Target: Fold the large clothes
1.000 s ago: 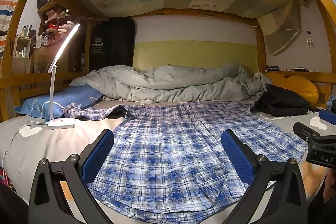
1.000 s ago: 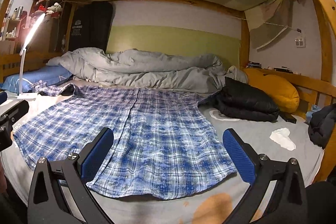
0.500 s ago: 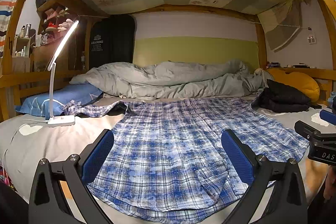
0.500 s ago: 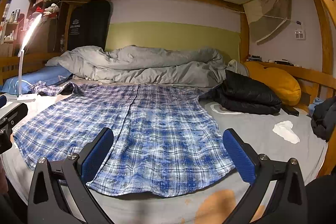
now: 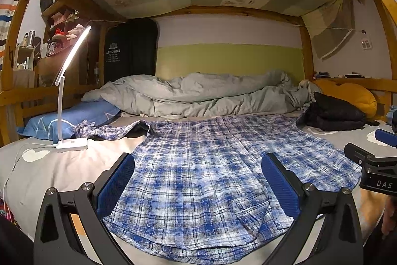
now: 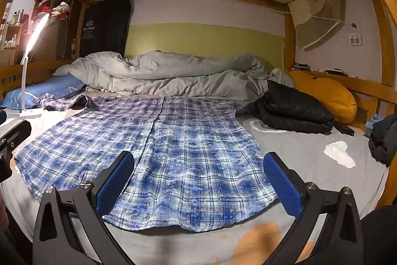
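While both tongs hang spread wide with nothing between their blue pads, the blue plaid shirt lies flat and face up on the bed, its hem nearest the tongs and its collar end farthest from them. The left tongs hover over the hem on the shirt's left half, one pad above the bare sheet beside the cloth, the other above a puckered fold near the hem. The right tongs hover over the hem on the right half, and the shirt's edge runs just inside their right pad. Beyond the shirt, straight ahead of both tongs, a rumpled grey duvet is heaped across the bed. Ahead and to the left of the left tongs a lit white desk lamp stands on the sheet in front of a blue pillow, with one sleeve bunched beside them. Ahead and to the right of the right tongs a folded black jacket lies at the shirt's far corner, a yellow cushion behind it
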